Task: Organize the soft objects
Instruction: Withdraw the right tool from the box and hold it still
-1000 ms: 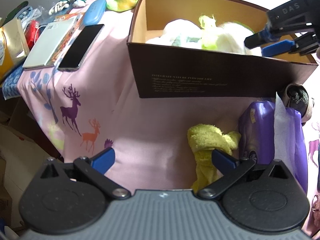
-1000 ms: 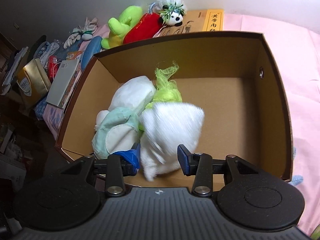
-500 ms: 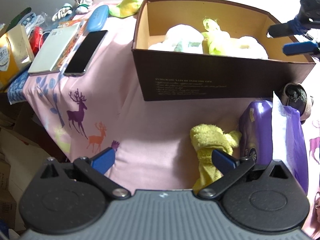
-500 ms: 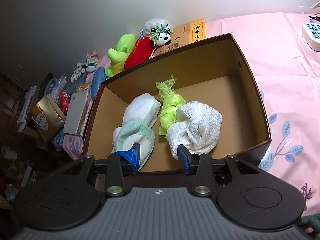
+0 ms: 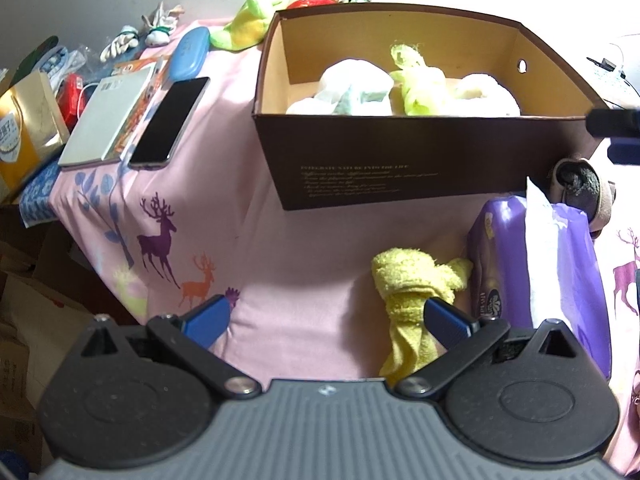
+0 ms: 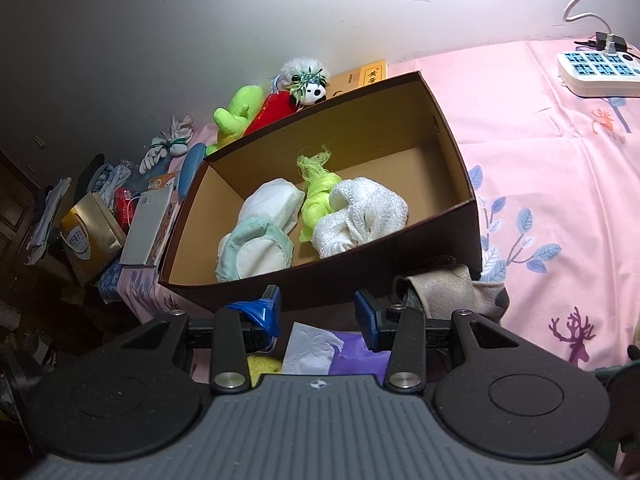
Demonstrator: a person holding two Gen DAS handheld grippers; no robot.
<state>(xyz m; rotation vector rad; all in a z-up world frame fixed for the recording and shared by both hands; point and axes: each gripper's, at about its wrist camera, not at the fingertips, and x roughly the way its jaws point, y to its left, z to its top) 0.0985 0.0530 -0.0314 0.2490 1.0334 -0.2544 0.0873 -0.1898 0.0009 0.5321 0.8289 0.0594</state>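
left wrist view: my left gripper [image 5: 326,316] hangs above the pink tablecloth [image 5: 288,248] with its jaws spread wide and nothing between them. the yellow towel [image 5: 412,292] lies crumpled on the cloth near the front edge, and the blue pad of my right-side finger is in front of it; i cannot tell if it touches. just beside the towel, to the right, is a purple tissue pack [image 5: 568,264] with white paper coming out of it. behind this pack a grey-brown sock [image 5: 580,184] lies against the front right corner of the brown box [image 5: 400,160].

right wrist view: my right gripper [image 6: 318,314] is over the tissue pack, in front of the box, with its jaws partly apart and empty. inside the box, at the near wall, i see three soft things: a pale green and white piece [image 6: 256,248] on the left, a lime green net [image 6: 318,192] in the middle, and a white mesh cloth [image 6: 360,212] touching it on the right.

farther, on the left side of the cloth, a phone [image 5: 170,124] and a grey book [image 5: 106,120] lie side by side. behind the box, at the far edge, there are a green plush [image 6: 236,116] and a small panda toy [image 6: 308,84]. a white power strip [image 6: 598,70] is in the far right corner.
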